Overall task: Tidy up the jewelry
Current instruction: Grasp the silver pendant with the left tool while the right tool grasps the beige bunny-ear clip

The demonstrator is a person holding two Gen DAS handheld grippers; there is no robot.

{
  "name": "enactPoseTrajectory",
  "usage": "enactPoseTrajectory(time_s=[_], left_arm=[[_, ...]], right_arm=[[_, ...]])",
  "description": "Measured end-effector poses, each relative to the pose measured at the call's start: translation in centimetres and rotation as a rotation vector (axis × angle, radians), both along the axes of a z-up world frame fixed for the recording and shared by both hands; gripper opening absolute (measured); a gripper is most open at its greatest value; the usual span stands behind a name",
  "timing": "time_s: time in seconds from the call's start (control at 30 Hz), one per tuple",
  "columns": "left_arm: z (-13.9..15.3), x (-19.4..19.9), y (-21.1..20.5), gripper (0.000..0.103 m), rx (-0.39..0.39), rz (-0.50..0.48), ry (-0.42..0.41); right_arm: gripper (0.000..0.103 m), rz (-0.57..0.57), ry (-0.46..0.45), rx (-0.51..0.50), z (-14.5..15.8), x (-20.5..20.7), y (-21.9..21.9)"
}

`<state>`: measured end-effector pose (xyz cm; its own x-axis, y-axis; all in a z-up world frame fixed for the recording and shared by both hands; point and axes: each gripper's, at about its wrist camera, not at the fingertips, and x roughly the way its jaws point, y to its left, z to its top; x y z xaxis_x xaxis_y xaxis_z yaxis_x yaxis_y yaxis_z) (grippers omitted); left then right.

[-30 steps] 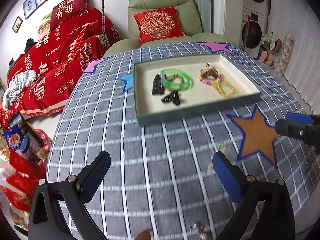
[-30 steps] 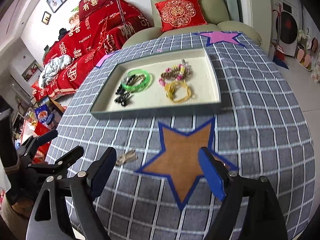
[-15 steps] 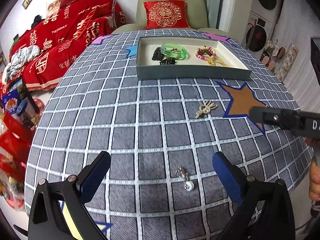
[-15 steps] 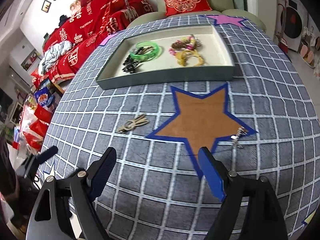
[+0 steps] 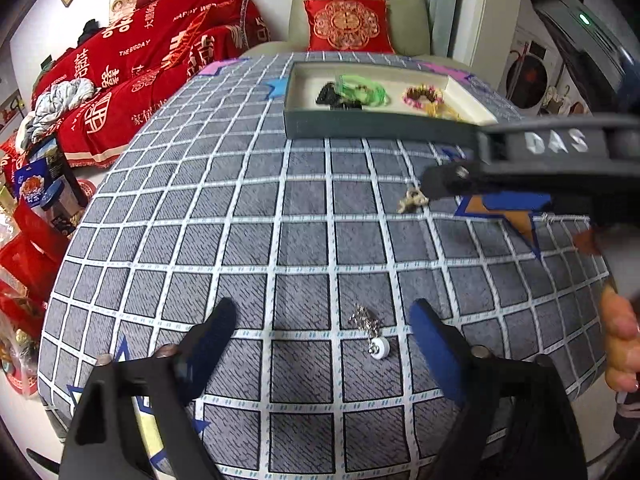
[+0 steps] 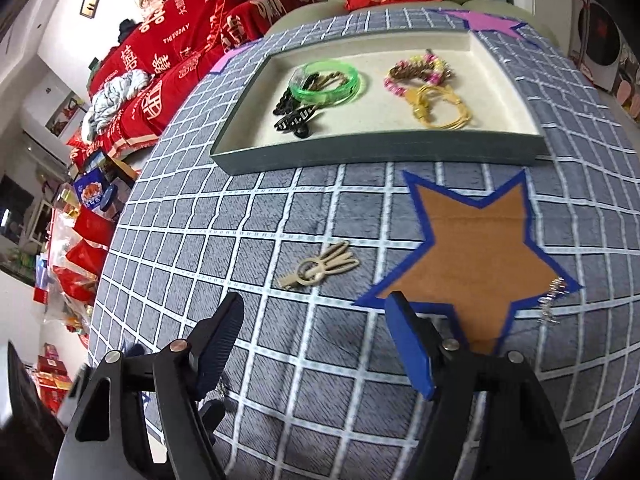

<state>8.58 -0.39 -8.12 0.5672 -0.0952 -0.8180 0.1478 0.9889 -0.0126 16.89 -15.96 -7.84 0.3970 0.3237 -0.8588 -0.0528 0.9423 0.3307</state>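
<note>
A grey tray at the far side of the table holds a green bangle, black hair clips, a pink beaded bracelet and a yellow bracelet. A beige hair clip lies on the checked cloth just ahead of my open, empty right gripper. A silver earring lies at the brown star's right tip. Another silver earring with a white bead lies between the fingers of my open, empty left gripper. The right gripper reaches in over the beige clip in the left wrist view.
The table has a grey checked cloth with a brown star and a pink star. A green armchair with a red cushion stands behind it. A red sofa and red boxes on the floor are to the left.
Both grippers drew back toward the near edge, then the right gripper advanced and lowered toward the beige clip. The left gripper now frames the white-bead earring. Both stay open.
</note>
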Motion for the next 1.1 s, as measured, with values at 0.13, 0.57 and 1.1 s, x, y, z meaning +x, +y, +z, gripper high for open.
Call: enactPoseTrajectory(time_s=[0.13, 0.57, 1.1], left_arm=[[-0.6, 0.0, -0.1, 0.091, -0.005, -0.002, 0.013], [-1.5, -0.6, -0.8, 0.074, 0.004, -0.01, 0.019], [-1.0, -0.2, 0.0, 0.018, -0.105, -0.063, 0.037]], right_arm=[[0.072, 0.007, 0.02, -0.03, -0.9, 0.9, 1.0], [0.031, 0.055, -0.035, -0.265, -1.7, 1.4, 4.3], [0.005, 0.062, -0.077, -0.199, -1.8, -1.0, 1.1]])
